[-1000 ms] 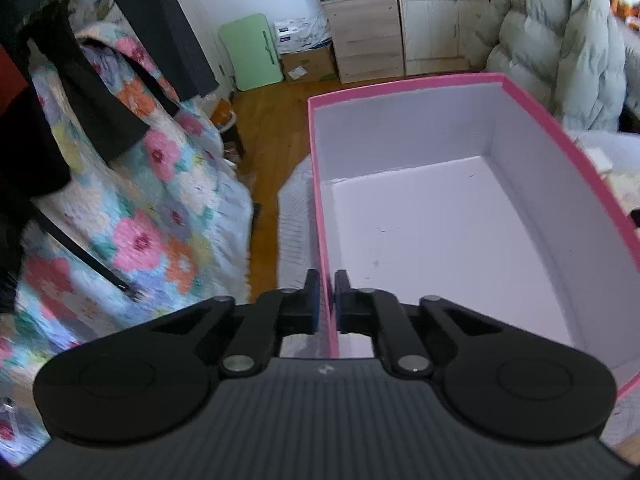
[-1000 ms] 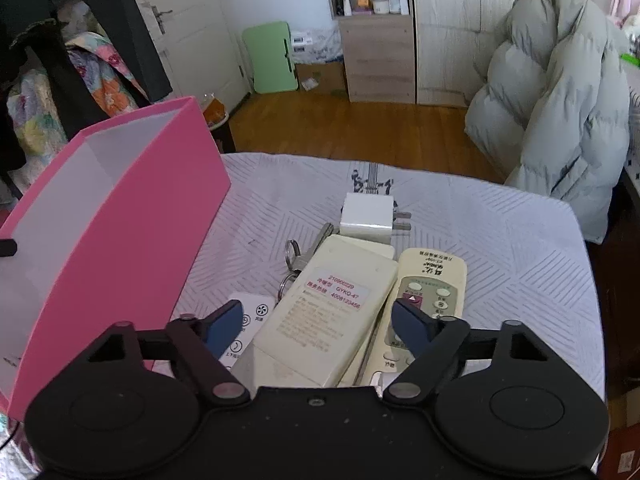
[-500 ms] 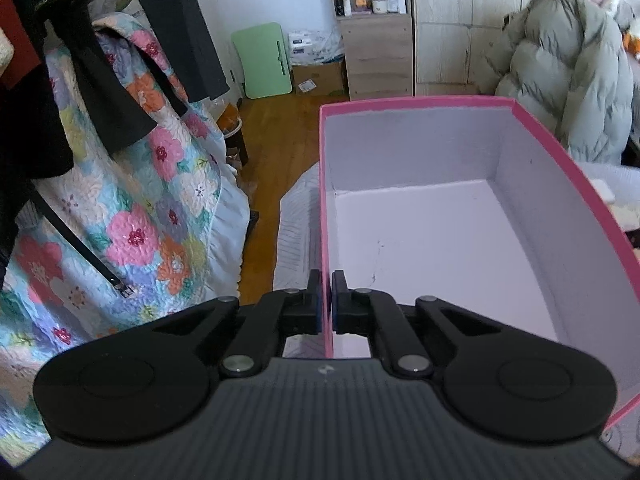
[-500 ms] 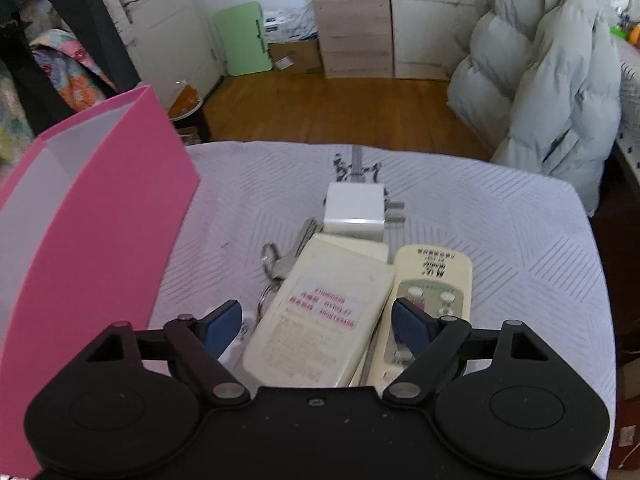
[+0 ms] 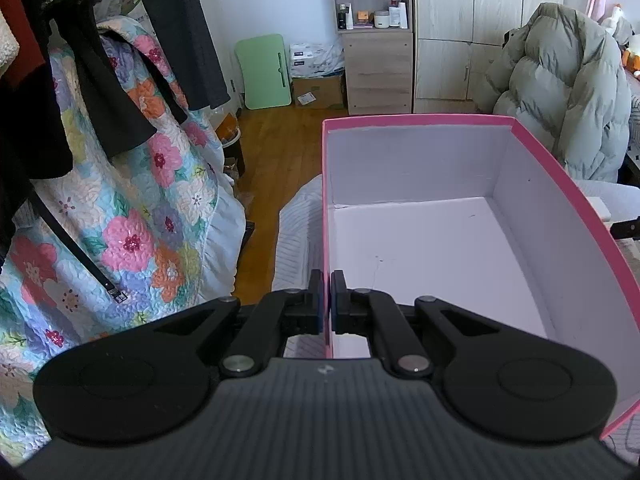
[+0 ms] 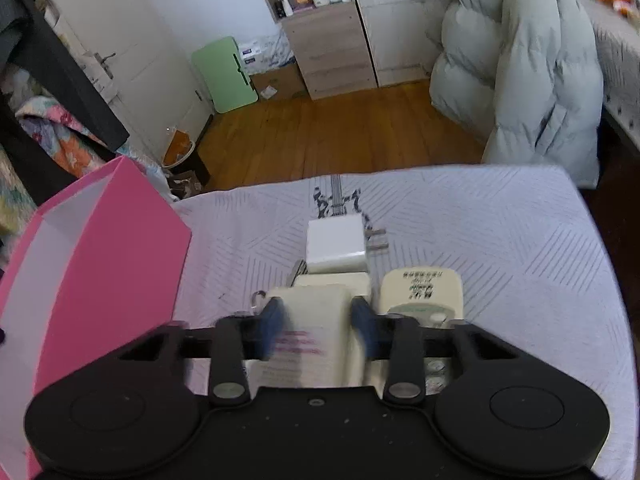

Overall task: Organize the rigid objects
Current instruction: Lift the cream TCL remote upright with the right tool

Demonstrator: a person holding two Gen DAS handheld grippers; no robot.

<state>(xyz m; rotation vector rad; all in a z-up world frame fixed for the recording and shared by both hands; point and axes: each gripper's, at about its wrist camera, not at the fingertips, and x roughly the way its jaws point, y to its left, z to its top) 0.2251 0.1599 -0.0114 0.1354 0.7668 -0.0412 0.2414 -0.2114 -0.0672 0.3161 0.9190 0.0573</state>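
A pink box [image 5: 416,120] with a white empty inside fills the left wrist view. My left gripper [image 5: 327,300] is shut on its near-left wall. In the right wrist view the box [image 6: 112,248] stands at the left on the table. My right gripper [image 6: 318,320] is closed around a cream remote [image 6: 316,316] lying label side up, its pads against both sides. A second remote [image 6: 420,292] lies just right of it. A white plug adapter [image 6: 336,246] lies beyond them. A key ring [image 6: 258,298] peeks out at the left.
The grey patterned tablecloth [image 6: 500,240] covers the table, with its far edge beyond the adapter. A floral quilt [image 5: 132,216] and dark clothes hang to the left of the box. A grey puffer coat [image 6: 520,60] hangs at the far right.
My right gripper has moved forward and down and its jaws have closed onto the cream remote. My left gripper has kept its hold on the box wall while the box levelled out.
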